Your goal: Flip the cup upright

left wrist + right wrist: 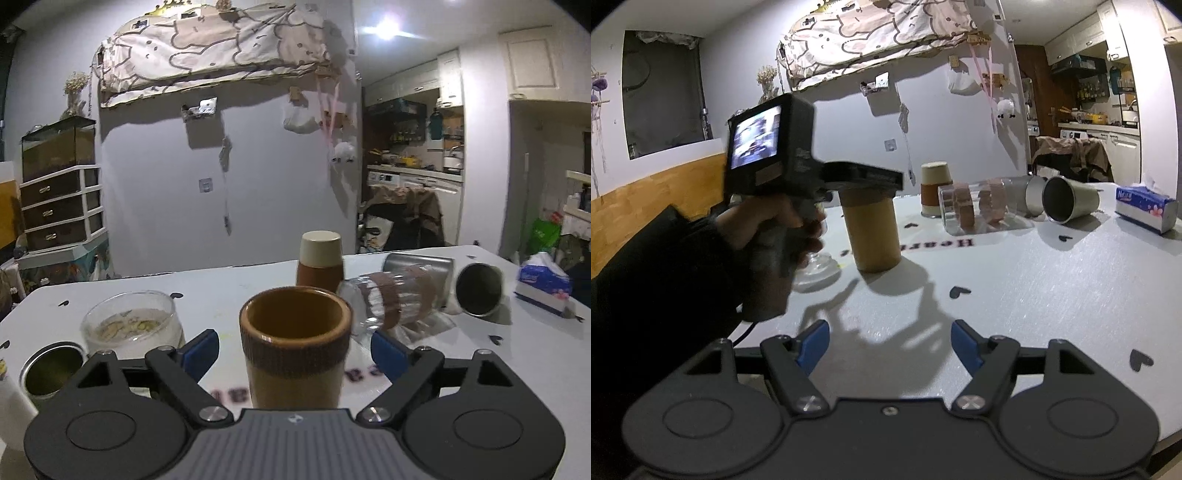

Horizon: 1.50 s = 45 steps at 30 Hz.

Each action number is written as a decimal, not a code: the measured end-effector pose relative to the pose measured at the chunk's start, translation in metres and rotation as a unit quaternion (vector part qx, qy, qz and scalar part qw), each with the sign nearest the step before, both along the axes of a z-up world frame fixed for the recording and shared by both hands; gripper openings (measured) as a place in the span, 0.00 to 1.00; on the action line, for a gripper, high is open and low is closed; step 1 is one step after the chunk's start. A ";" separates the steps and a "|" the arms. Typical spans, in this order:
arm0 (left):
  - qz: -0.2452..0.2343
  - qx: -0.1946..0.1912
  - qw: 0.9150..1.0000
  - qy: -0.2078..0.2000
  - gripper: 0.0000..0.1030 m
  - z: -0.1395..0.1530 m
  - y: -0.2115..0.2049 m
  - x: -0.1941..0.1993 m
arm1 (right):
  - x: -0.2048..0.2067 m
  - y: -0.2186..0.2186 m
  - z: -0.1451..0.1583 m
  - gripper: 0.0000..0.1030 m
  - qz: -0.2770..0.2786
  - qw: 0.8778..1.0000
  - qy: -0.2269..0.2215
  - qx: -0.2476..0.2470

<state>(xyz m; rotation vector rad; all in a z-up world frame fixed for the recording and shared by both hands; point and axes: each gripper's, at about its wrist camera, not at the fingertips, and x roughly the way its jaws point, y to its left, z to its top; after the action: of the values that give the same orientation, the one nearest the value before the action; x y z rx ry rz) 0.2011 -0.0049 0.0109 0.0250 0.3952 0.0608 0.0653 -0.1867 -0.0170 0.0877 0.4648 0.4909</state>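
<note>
1. The left wrist camera looked level across the table point(461, 369) from close behind the brown cup point(294, 347) — the cup stood between its spread fingers.
2. The right wrist camera sat farther back, to the cup's point(875, 232) right, facing the same wall.
3. Both views shared the cup and the lying glass point(388, 299) point(971, 210) behind it.

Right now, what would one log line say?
brown ceramic cup: upright on white table | left gripper: open around it | right gripper: open, empty
</note>
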 end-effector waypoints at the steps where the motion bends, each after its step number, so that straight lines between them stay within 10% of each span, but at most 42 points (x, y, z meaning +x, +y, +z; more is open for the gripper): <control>1: -0.003 0.002 1.000 -0.001 0.88 0.002 0.001 -0.008 | 0.000 -0.001 0.002 0.72 -0.002 1.000 -0.004 0.000; 23: 0.007 -0.007 1.000 -0.026 0.96 0.014 0.043 -0.169 | 0.004 0.006 0.030 0.75 -0.030 0.997 -0.073 -0.017; 45: 0.021 -0.019 1.000 -0.010 1.00 -0.014 0.043 -0.216 | -0.017 0.003 0.019 1.00 -0.074 0.992 -0.086 -0.052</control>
<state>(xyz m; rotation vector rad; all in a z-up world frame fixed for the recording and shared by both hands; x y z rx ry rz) -0.0153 0.0379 -0.0032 -0.0209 0.3760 0.0960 0.0484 -0.1836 0.0017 -0.0217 0.3113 0.3254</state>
